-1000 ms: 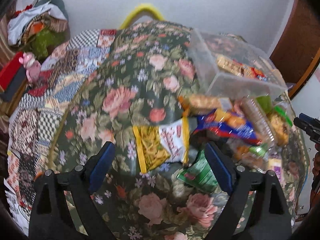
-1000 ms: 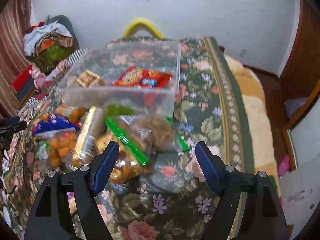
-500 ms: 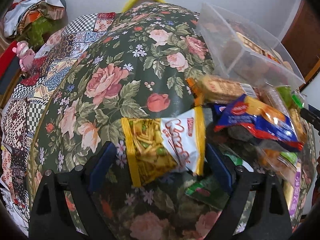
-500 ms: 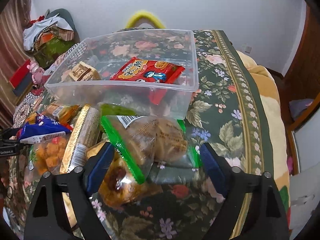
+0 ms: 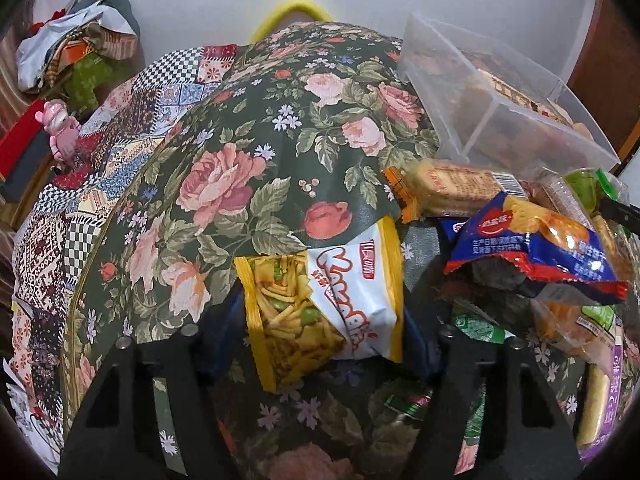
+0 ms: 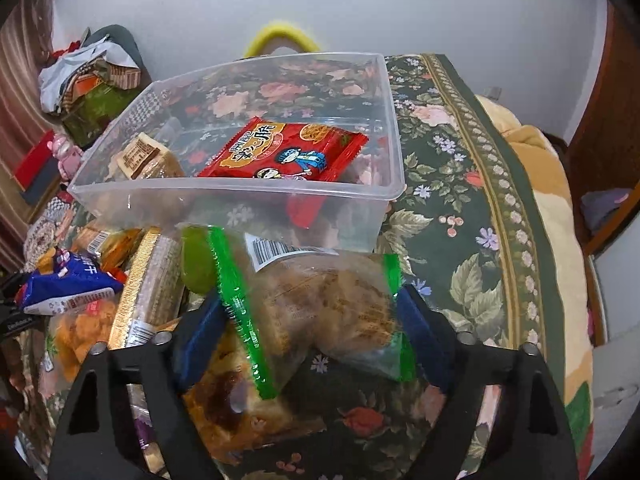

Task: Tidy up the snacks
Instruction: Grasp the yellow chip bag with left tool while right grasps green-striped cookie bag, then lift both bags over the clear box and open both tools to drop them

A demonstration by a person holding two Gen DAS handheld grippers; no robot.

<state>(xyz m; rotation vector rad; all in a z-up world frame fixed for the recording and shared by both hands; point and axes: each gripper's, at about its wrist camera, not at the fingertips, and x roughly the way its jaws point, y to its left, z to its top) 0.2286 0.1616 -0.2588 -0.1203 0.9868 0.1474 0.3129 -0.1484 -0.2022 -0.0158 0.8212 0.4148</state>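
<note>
My left gripper (image 5: 320,336) has closed its jaws around a yellow and white snack packet (image 5: 324,300) lying on the floral cloth. My right gripper (image 6: 312,328) has closed its jaws around a clear bag with green edges (image 6: 320,304) holding brown pastries. A clear plastic bin (image 6: 256,196) stands just behind the pile; in it lie a red snack packet (image 6: 284,150) and a wrapped biscuit pack (image 6: 144,156). The bin also shows in the left wrist view (image 5: 496,108). A blue and red packet (image 5: 532,248) and a biscuit pack (image 5: 452,192) lie in the pile.
More snacks lie heaped between the grippers: a gold-edged cracker sleeve (image 6: 148,280), a blue packet (image 6: 68,284), orange puffs (image 6: 84,328). A floral cloth (image 5: 240,168) covers the bed. Clothes (image 5: 76,52) pile up at far left. The bed edge (image 6: 536,216) drops off at right.
Both grippers moved forward and down into the pile. The left jaws closed in on the yellow and white packet; the right jaws closed in on the green-edged pastry bag.
</note>
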